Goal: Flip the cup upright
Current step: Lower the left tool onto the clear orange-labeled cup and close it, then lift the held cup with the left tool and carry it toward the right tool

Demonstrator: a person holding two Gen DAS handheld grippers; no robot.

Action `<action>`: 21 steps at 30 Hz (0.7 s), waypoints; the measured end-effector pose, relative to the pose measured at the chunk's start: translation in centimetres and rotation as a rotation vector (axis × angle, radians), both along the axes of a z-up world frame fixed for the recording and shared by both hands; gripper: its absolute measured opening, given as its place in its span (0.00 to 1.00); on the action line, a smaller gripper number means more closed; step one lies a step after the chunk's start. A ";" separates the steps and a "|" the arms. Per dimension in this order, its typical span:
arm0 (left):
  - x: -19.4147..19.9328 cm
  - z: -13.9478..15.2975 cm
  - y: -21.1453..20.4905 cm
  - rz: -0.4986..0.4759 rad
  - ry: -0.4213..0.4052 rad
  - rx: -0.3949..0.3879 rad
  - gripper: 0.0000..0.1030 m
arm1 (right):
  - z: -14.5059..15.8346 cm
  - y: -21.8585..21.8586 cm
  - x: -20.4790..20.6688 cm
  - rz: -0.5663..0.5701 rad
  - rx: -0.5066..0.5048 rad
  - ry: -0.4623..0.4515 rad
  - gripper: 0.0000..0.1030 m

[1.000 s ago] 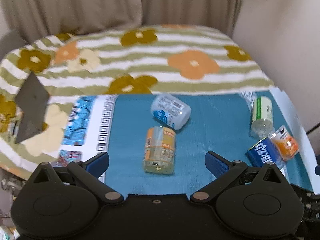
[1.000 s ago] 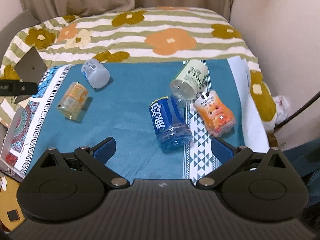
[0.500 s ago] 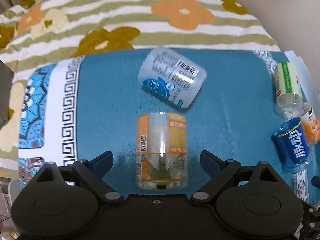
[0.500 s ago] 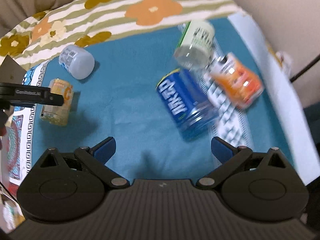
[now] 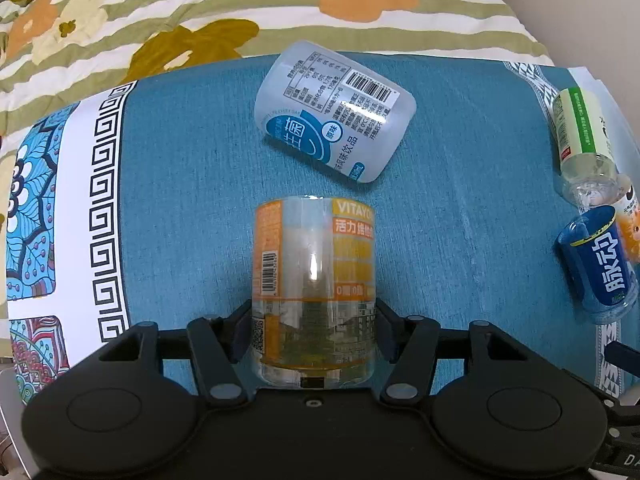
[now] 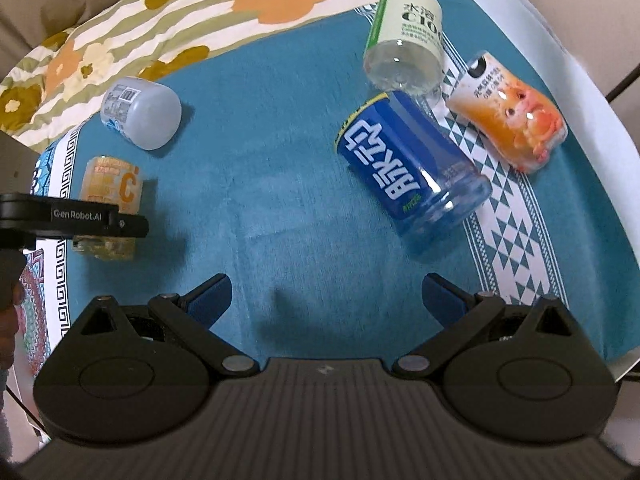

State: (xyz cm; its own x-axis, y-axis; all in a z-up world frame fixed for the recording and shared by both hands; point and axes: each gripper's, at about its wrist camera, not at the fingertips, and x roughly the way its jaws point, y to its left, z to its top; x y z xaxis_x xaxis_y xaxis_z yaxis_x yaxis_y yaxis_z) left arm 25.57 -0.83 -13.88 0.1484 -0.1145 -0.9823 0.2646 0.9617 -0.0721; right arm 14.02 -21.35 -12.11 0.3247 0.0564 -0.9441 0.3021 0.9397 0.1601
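Several cut bottle cups lie on their sides on a teal cloth (image 5: 460, 240). My left gripper (image 5: 313, 334) is shut on the orange-labelled clear cup (image 5: 314, 264), its fingers pressed on both sides of the near end. That cup also shows in the right wrist view (image 6: 110, 190), with the left gripper (image 6: 72, 222) across it. My right gripper (image 6: 326, 300) is open and empty, above the cloth, near the blue cup (image 6: 408, 172). A white-blue cup (image 5: 334, 116) lies just beyond the orange cup.
A pale green-labelled cup (image 6: 406, 40) and an orange cartoon cup (image 6: 508, 116) lie by the blue cup at the right. A flowered striped bedspread (image 5: 200, 12) lies behind the cloth. A patterned white border (image 5: 80, 220) runs along the cloth's left side.
My left gripper moved down and forward onto the orange cup and closed on it. My right gripper moved in toward the blue cup and stayed open.
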 end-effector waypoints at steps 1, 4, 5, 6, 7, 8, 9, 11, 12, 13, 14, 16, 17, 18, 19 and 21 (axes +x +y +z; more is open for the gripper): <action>0.0 0.1 0.0 0.003 0.000 -0.002 0.62 | -0.1 0.0 0.0 -0.002 0.003 0.002 1.00; -0.3 0.5 0.1 0.015 -0.011 -0.009 0.61 | 0.0 -0.2 0.1 -0.003 0.008 0.003 1.00; -0.4 0.7 0.1 0.016 -0.018 -0.008 0.61 | 0.1 -0.2 0.1 -0.001 0.007 -0.001 1.00; -0.5 0.9 0.0 0.019 -0.027 -0.008 0.61 | 0.2 -0.2 0.1 0.003 0.006 -0.005 1.00; -0.6 1.1 0.0 0.021 -0.033 -0.007 0.61 | 0.3 -0.2 0.1 0.007 0.004 -0.008 1.00; -0.8 1.3 -0.1 0.024 -0.040 -0.006 0.61 | 0.4 -0.4 0.0 0.012 0.003 -0.012 1.00; -0.9 1.6 -0.3 0.028 -0.048 -0.006 0.61 | 0.5 -0.4 -0.1 0.016 0.003 -0.016 1.00; -1.4 2.4 -0.4 0.039 -0.062 -0.011 0.61 | 0.8 -0.6 -0.3 0.026 0.004 -0.026 1.00; -1.7 2.7 -0.5 0.043 -0.070 -0.013 0.61 | 1.1 -0.8 -0.5 0.032 0.003 -0.033 1.00; -2.0 3.2 -0.6 0.050 -0.079 -0.015 0.61 | 1.3 -0.9 -0.6 0.038 0.002 -0.039 1.00; -2.4 3.7 -0.8 0.058 -0.091 -0.019 0.61 | 1.6 -1.1 -0.8 0.046 0.001 -0.047 1.00; -3.3 4.7 -1.0 0.076 -0.112 -0.026 0.61 | 2.2 -1.5 -1.2 0.062 -0.001 -0.064 1.00; -3.8 5.2 -1.2 0.086 -0.124 -0.030 0.61 | 2.6 -1.7 -1.4 0.071 -0.002 -0.074 1.00; -4.3 5.7 -1.4 0.097 -0.136 -0.035 0.61 | 2.9 -2.0 -1.7 0.079 -0.003 -0.083 1.00; -4.9 6.3 -1.5 0.108 -0.149 -0.039 0.61 | 3.3 -2.2 -2.0 0.088 -0.002 -0.093 1.00; -6.1 7.2 -2.0 0.129 -0.174 -0.048 0.61 | 3.9 -2.7 -2.5 0.105 -0.003 -0.114 1.00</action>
State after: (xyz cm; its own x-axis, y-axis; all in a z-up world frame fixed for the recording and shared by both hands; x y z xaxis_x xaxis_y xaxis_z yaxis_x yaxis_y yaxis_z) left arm 19.45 -2.81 -6.66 0.3314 -0.1293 -0.9346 0.1518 0.9850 -0.0825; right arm 11.51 -24.09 -8.16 0.4225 0.0929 -0.9016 0.1825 0.9656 0.1850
